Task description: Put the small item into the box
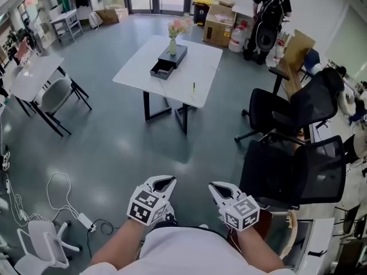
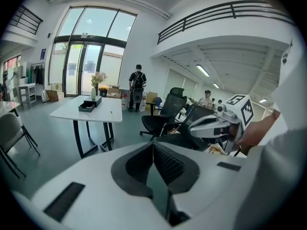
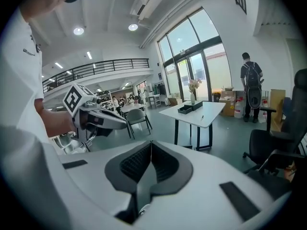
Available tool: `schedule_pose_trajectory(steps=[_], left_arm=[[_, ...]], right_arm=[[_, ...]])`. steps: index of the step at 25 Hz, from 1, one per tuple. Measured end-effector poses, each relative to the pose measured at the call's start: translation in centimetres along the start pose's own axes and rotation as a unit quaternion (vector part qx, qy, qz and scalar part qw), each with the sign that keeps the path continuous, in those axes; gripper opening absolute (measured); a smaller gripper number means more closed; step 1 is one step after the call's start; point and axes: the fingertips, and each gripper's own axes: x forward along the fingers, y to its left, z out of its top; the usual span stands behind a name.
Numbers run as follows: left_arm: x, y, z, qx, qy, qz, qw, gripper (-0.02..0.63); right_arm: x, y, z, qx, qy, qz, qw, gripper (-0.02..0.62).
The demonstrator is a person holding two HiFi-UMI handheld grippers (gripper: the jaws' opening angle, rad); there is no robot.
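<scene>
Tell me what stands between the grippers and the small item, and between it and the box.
Nothing visible. Only open floor lies between the left gripper, the right gripper and the table; the chairs stand off to the right. Bare table separates the item from the box.

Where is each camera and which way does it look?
Head view: on the person's head, looking steeply down at floor and white table; forearms, left gripper, right gripper show.
Left gripper view: on the left gripper, facing along its shut jaws; right gripper shows at right.
Right gripper view: on the right gripper, facing along its shut jaws; left gripper shows at left.
Shared: all three see the white table with the black box.
</scene>
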Motion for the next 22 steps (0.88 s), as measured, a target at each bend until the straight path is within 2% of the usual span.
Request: schedule_pose_trajectory(steps=[10, 22], left_arm=[[-1.5, 8.6, 0.9, 0.012, -0.003, -0.008, 0.9999, 0.017], [-3.7, 15.6, -0.2, -0.029, -0.005, 0.028, 0.9992, 0.017]], right_arm=[[8.2, 2.2, 3.0, -0.010, 0.016, -0.004, 1.000, 0.017], [15.5, 3.3, 5.6, -0.022, 0.030, 0.033, 0.999, 0.017]])
